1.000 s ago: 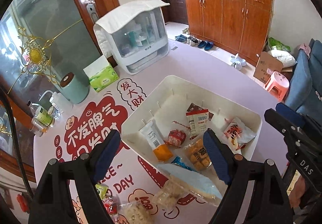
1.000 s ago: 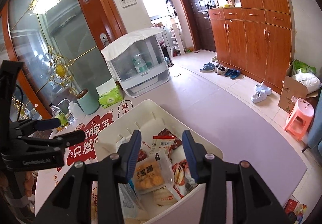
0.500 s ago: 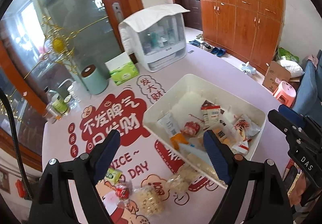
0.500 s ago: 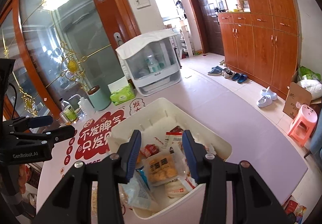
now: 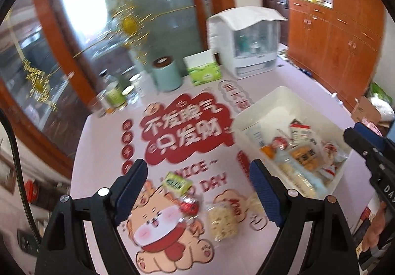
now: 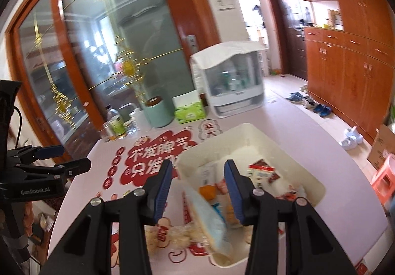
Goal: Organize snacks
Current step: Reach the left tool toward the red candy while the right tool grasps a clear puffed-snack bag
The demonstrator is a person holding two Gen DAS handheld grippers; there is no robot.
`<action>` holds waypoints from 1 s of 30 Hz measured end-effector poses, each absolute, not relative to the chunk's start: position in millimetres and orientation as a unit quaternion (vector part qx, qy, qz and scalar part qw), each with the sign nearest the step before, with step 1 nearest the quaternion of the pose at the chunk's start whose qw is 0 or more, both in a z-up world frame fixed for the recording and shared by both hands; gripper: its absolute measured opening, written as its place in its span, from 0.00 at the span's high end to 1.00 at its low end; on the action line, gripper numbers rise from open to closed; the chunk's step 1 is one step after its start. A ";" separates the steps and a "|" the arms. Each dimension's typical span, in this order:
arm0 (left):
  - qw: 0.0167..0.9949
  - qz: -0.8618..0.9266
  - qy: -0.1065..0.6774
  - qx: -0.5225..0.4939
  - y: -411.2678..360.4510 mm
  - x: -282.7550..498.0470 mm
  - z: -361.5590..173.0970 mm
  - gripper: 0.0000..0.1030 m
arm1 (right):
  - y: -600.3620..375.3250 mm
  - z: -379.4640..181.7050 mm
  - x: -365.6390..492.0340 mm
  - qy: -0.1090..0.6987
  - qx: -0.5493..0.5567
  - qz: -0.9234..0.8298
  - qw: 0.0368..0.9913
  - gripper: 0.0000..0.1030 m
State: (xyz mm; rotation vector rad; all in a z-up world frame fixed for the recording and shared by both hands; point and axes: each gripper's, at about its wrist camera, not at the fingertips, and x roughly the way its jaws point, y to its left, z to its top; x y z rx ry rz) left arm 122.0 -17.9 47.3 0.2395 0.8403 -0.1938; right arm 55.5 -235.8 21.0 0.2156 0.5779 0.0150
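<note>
A white bin [image 5: 276, 99] [image 6: 249, 130] holds several snack packets, among them an orange biscuit pack [image 5: 305, 160] and a long pale-blue pack [image 6: 209, 218] leaning over its near rim. Loose on the table lie a green packet [image 5: 176, 182], a red wrapped sweet [image 5: 188, 205] and a clear pack of pale biscuits [image 5: 222, 223]. My left gripper [image 5: 198, 187] is open and empty, above these loose snacks. My right gripper [image 6: 197, 191] is open and empty, above the bin's near left corner.
The pink table [image 5: 103, 141] carries a red printed mat. At the back stand a mint canister [image 5: 166, 74], a green tissue box [image 5: 203, 70], a white covered organiser [image 5: 246, 40] and several bottles and jars [image 5: 114, 95]. The right gripper's body [image 5: 375, 158] shows at the right edge.
Both grippers have swung left and pulled back from the bin. The left one now sits over the loose snacks on the mat. Both stay open.
</note>
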 end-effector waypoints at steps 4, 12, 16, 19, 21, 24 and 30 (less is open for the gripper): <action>0.898 -0.064 0.424 0.098 12.7 121.4 32.0 0.19 | -219.0 19.6 60.9 0.288 0.094 0.029 0.952 0.57; 0.878 -0.035 0.471 0.073 53.7 128.8 -15.8 0.19 | -186.9 2.1 85.0 0.330 0.081 0.065 0.938 0.57; 0.856 -0.053 0.508 0.078 60.0 135.8 -51.4 0.19 | -163.2 -17.7 94.0 0.362 0.066 0.097 0.925 0.57; 0.837 -0.073 0.534 0.093 56.9 142.0 -78.4 0.19 | -146.0 -42.9 99.9 0.399 0.064 0.116 0.907 0.57; 0.828 -0.082 0.544 0.103 54.9 146.1 -94.2 0.19 | -136.8 -62.8 104.5 0.429 0.070 0.127 0.892 0.57; 0.818 -0.095 0.557 0.107 55.2 154.2 -111.6 0.19 | -123.1 -90.2 111.5 0.466 0.072 0.133 0.871 0.57; 0.797 -0.116 0.584 0.101 60.4 177.5 -146.0 0.19 | -97.5 -144.5 126.3 0.534 0.075 0.147 0.829 0.57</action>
